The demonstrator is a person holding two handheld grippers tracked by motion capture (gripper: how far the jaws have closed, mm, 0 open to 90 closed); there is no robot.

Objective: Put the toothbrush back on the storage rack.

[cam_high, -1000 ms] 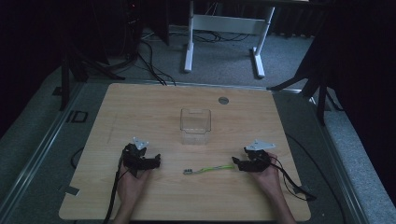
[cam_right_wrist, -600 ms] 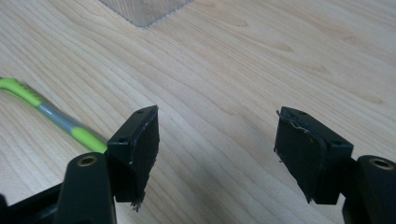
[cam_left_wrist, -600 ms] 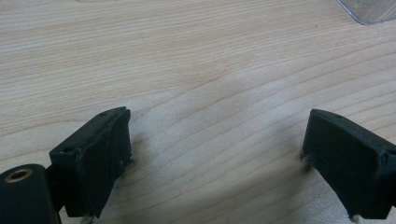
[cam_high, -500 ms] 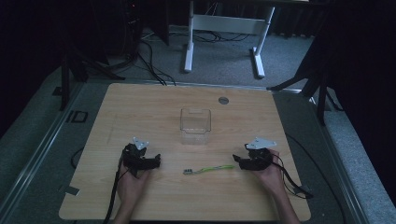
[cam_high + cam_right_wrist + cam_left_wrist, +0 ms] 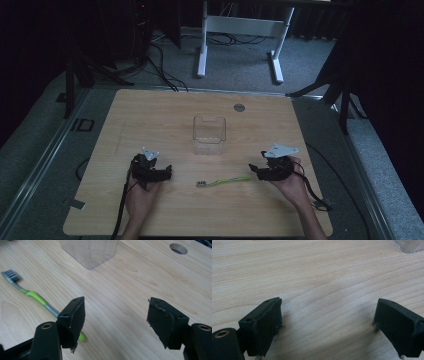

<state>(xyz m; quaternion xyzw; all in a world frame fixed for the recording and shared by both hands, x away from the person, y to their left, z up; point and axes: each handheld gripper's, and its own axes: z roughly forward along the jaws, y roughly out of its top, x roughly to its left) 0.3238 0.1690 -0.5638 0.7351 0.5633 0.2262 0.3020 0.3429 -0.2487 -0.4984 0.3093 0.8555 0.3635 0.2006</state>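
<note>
Between the right tongs [image 5: 256, 170], whose jaws are being held wide apart, nothing is being gripped; the green toothbrush [image 5: 223, 181] is lying flat on the wooden surface [image 5: 150, 115], its handle end just beside the left-hand jaw in the right gripper view [image 5: 30, 293]. The left tongs [image 5: 167, 172] are likewise being held open over bare wood, well apart from the brush. A clear container [image 5: 209, 134] is standing upright beyond the brush. Compared with a second ago, the right tongs are being drawn slightly away from the handle, while the brush is lying unmoved. A grasp is judged not yet begun.
</note>
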